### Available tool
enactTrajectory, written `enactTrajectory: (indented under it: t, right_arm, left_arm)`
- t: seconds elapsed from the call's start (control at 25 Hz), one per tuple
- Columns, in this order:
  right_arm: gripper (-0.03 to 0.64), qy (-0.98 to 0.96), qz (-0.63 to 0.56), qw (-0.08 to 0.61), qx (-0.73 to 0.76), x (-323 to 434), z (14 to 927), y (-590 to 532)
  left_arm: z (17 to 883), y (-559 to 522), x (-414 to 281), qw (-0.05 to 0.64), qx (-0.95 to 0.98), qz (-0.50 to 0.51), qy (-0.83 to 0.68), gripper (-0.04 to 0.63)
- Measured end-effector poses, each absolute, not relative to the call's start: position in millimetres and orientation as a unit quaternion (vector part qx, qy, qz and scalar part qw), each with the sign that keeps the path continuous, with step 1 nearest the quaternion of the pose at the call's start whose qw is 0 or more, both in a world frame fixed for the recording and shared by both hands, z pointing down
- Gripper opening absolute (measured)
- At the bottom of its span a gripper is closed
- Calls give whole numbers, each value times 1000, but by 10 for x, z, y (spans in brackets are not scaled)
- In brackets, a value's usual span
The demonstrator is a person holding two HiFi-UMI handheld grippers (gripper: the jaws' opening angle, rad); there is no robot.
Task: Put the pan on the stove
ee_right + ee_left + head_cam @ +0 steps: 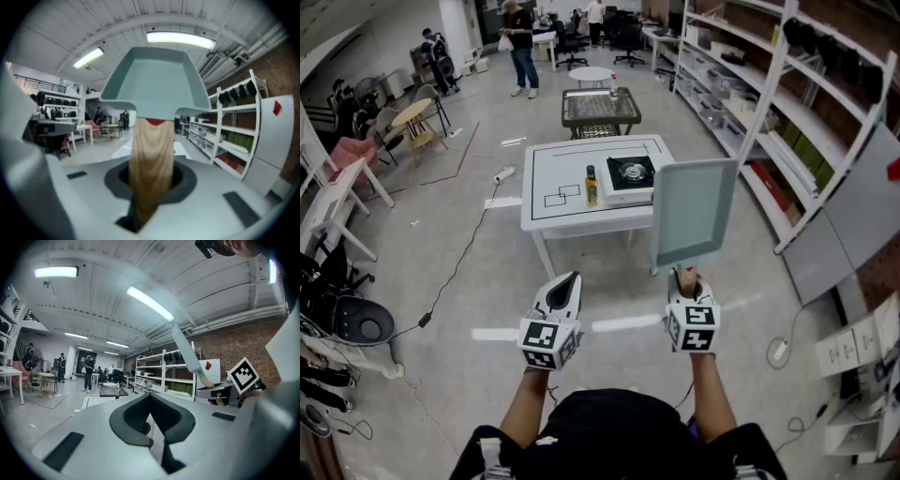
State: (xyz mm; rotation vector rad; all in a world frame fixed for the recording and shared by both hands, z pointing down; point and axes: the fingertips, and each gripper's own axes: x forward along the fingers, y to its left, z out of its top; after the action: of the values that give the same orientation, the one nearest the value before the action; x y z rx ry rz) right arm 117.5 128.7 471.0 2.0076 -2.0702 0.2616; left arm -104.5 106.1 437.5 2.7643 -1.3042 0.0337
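My right gripper (684,277) is shut on the wooden handle (149,154) of a square pale-teal pan (694,212), held upright in the air well short of the white table (553,178). In the right gripper view the pan (154,82) rises straight above my right gripper (150,182). A black single-burner stove (630,172) sits on the table's right side, with a yellow bottle (592,186) just to its left. My left gripper (569,279) hangs beside the right one, jaws together and nothing between them. The left gripper view shows my left gripper (152,422) and the pan (185,350) to its right.
Beyond the white table stand a dark-topped low table (600,109) and a small round white table (591,73). Metal shelving (787,103) runs along the right wall. A cable (459,262) trails across the floor at left. A person (522,47) stands far back.
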Motion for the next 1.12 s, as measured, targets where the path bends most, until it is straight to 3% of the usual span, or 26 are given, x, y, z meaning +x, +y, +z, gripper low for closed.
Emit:
enactTrajectory:
  t: [1.12]
  right_arm:
    - [72, -736, 110, 121, 657, 1753, 4952, 1372]
  left_arm:
    - [4589, 1309, -372, 36, 895, 24, -444, 25]
